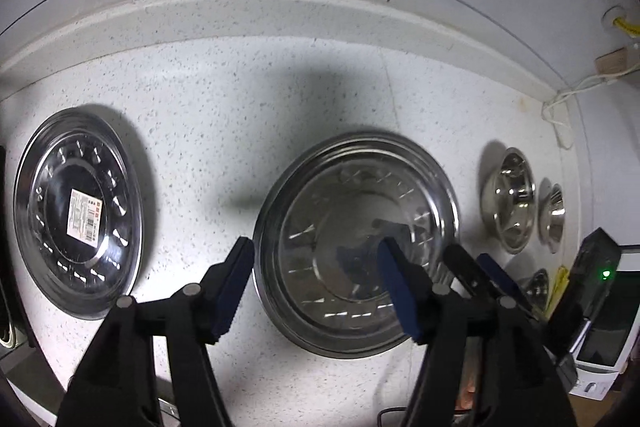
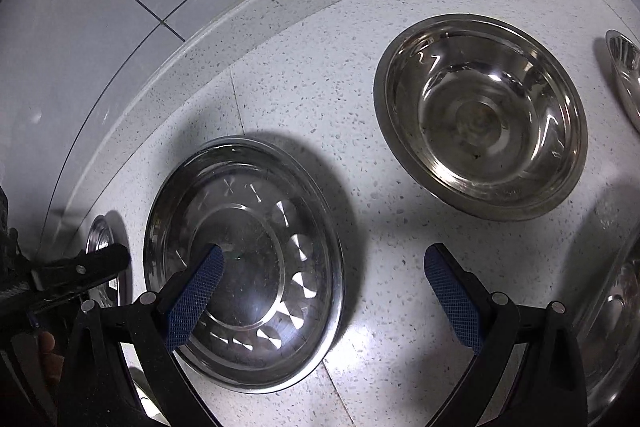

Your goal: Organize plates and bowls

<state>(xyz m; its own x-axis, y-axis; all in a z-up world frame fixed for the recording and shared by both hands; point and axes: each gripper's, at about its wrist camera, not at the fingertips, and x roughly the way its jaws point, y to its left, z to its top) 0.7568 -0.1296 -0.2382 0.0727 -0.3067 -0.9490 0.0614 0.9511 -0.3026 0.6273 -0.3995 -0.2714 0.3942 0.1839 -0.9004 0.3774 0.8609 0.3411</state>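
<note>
Both our claws stand apart and empty astride opposite rims of the plate (image 1: pixel 356 247) on the counter (image 1: pixel 240 99): left gripper (image 1: pixel 316 287), right gripper (image 2: pixel 324 291). Slick steel could skid from uneven pinches.

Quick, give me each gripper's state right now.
Left gripper: open, holding nothing, its fingers either side of the near-left rim of the centre steel plate.
Right gripper: open, holding nothing, straddling the same plate's right rim.
</note>
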